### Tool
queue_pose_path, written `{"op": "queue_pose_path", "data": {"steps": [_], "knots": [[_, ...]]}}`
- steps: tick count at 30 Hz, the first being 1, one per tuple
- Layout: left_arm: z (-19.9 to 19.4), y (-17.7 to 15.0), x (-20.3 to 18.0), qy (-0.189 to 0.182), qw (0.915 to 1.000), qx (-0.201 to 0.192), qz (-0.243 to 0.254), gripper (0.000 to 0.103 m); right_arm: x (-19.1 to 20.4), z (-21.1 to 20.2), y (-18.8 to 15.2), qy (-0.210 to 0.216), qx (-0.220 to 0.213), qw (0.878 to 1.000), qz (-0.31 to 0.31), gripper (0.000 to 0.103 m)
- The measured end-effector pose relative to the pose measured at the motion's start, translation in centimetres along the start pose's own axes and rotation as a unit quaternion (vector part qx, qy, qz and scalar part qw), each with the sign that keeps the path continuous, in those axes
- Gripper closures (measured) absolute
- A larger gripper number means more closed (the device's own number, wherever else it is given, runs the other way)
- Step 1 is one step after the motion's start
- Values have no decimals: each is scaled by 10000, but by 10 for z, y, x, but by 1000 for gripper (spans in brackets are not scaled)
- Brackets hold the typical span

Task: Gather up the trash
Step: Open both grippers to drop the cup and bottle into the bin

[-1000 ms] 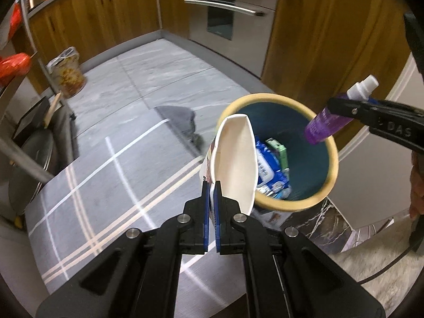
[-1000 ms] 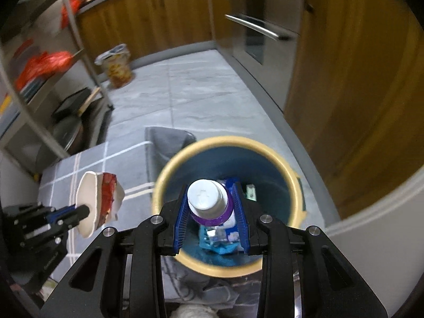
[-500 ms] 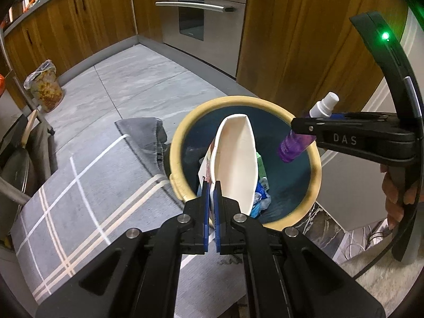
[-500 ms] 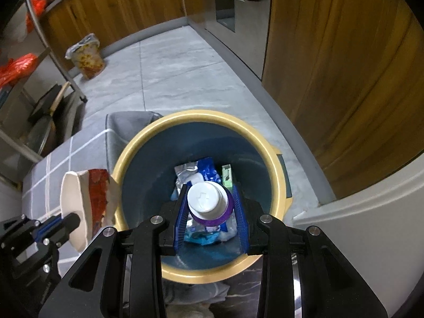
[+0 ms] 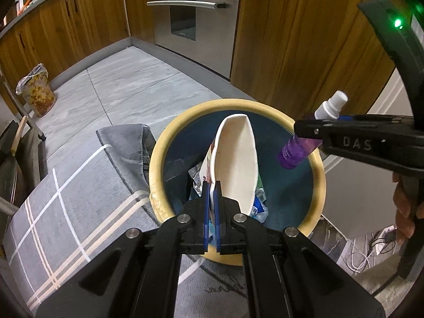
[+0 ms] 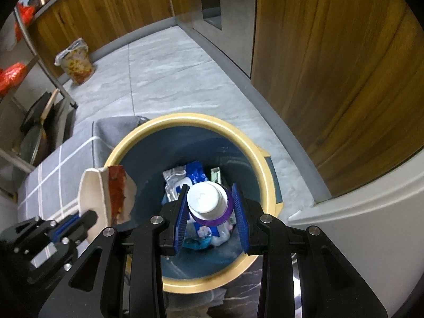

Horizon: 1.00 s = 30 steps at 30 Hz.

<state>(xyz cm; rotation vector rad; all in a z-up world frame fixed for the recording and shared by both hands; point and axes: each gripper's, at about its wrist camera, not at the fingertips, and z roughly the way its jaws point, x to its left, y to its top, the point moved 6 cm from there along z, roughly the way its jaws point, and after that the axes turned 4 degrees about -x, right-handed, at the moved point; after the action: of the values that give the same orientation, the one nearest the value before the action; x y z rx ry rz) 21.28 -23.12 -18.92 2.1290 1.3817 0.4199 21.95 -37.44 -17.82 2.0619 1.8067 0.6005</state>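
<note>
A round bin (image 5: pixel 164 143) with a yellow rim and dark blue inside stands on the floor; wrappers lie at its bottom. My left gripper (image 5: pixel 211 185) is shut on a squashed white paper cup (image 5: pixel 238 159) with a red printed side and holds it over the bin's opening. My right gripper (image 6: pixel 210 204) is shut on a purple spray bottle (image 6: pixel 208 201) with a white cap, held above the bin (image 6: pixel 265 164). The bottle (image 5: pixel 299 151) also shows in the left wrist view, over the bin's right rim. The cup (image 6: pixel 103 193) also shows in the right wrist view.
A grey checked rug (image 5: pixel 66 198) lies left of the bin. Wooden cabinets (image 5: pixel 291 39) and a steel oven (image 5: pixel 196 13) stand behind. A patterned small bin (image 5: pixel 35 90) stands at far left by a metal rack (image 6: pixel 31 61). Cables (image 5: pixel 371 251) lie at lower right.
Both grippers have moved in over the bin. The cup went from beside the rim to above the opening, and the bottle came lower and closer over the trash.
</note>
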Motion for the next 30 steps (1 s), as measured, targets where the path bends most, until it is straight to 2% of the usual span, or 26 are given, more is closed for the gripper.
{"op": "queue_pose_path", "data": {"steps": [10,12,13,14,16,18,20,24,26,30], "knots": [[0,1,7,10,10000,-38,-74,97,1,0,5,-31,-59,10000,31,69],[-3,2,12,51,9999,-64,-126,86,3,-1,6,-18,-65,10000,23,67],[-4,1,13,86,9998,-76,-148,78,3,-2,7,-23,-95,10000,11,61],[-7,1,16,122,9997,-107,-179,75,4,-3,8,-31,-142,9999,3,55],[-12,1,20,131,9996,-136,-191,74,6,-6,11,-6,-199,9998,-5,50],[-19,0,25,193,9995,-183,-183,68,9,-10,13,2,-229,9997,-18,45],[-27,-1,32,278,9991,-254,-212,57,12,-15,14,12,-308,9995,-28,38],[-46,-7,47,417,9978,-366,-349,44,16,-28,18,-11,-472,9988,-92,22],[-56,-9,54,493,9970,-431,-414,29,19,-35,21,-14,-560,9984,-77,14],[-81,-15,66,673,9945,-638,-493,15,28,-52,22,17,-770,9969,-163,8]]}}
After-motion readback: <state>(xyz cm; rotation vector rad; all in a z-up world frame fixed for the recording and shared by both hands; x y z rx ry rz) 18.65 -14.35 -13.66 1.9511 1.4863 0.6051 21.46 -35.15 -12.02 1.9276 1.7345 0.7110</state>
